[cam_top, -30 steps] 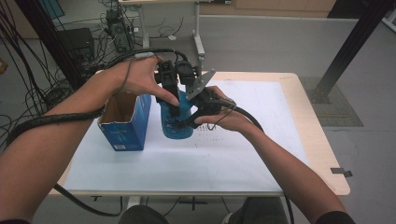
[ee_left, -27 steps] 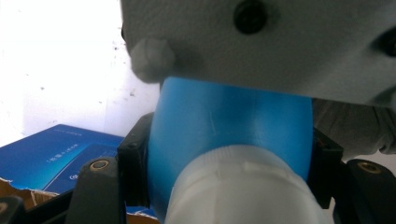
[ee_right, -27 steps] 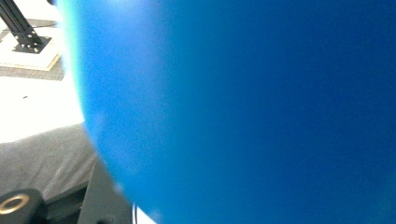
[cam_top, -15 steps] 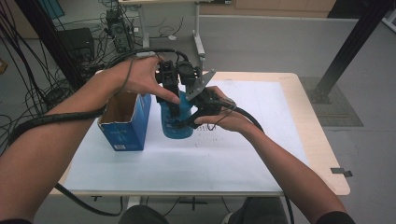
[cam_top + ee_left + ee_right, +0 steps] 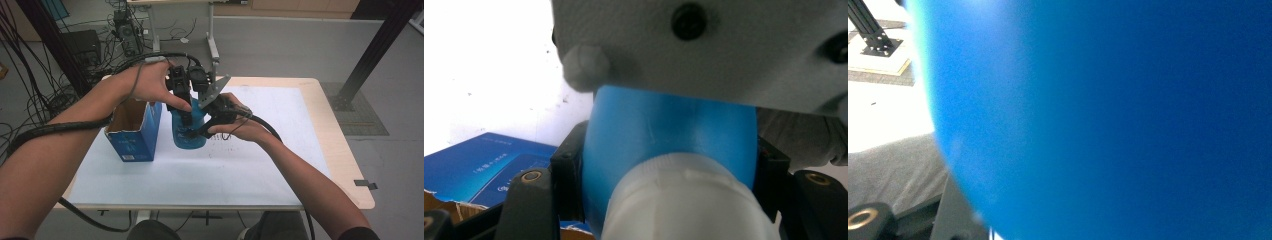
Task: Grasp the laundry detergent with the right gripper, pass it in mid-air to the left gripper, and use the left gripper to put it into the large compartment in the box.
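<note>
A blue bottle (image 5: pixel 190 136) with a white cap (image 5: pixel 684 200) stands upright at the middle of the white-topped table (image 5: pixel 280 170). My left gripper (image 5: pixel 186 120) comes down on it from above. In the left gripper view its two black jaws sit against both sides of the bottle's blue shoulder (image 5: pixel 664 125), shut on it. My right gripper (image 5: pixel 200 131) reaches in from the right at the bottle's lower body, and its grey plate (image 5: pixel 216 91) stands over the bottle. The blue wall (image 5: pixel 1108 120) lies right against the lens in the right gripper view, so that grip is hidden.
An open blue cardboard box (image 5: pixel 135 132) stands just left of the bottle and is seen again in the left gripper view (image 5: pixel 479 165). Cables hang over the table's left edge (image 5: pixel 45 130). A black post (image 5: pixel 375 50) rises beyond the far right corner.
</note>
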A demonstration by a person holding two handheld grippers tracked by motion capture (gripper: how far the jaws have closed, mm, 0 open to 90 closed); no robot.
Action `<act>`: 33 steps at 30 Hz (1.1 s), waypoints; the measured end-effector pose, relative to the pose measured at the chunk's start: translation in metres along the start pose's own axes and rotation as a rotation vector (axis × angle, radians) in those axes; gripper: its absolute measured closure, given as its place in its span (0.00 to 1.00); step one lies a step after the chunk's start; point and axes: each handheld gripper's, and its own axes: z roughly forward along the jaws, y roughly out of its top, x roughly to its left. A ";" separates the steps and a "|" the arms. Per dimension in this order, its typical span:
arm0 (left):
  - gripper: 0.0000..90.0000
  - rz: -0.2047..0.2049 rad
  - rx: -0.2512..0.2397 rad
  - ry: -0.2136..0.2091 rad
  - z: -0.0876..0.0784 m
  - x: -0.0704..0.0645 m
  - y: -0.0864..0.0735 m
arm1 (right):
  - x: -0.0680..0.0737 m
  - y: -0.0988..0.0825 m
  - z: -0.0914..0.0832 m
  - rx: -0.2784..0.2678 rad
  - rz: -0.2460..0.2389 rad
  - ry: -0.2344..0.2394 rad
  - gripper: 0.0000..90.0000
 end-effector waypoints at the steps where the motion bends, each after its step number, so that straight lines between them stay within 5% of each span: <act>1: 0.41 0.002 0.006 0.000 0.000 0.000 0.000 | 0.000 0.000 0.000 0.000 0.000 0.001 0.47; 33: 0.41 -0.012 0.008 -0.011 0.003 0.002 -0.001 | -0.001 -0.001 0.003 0.004 0.004 0.005 0.47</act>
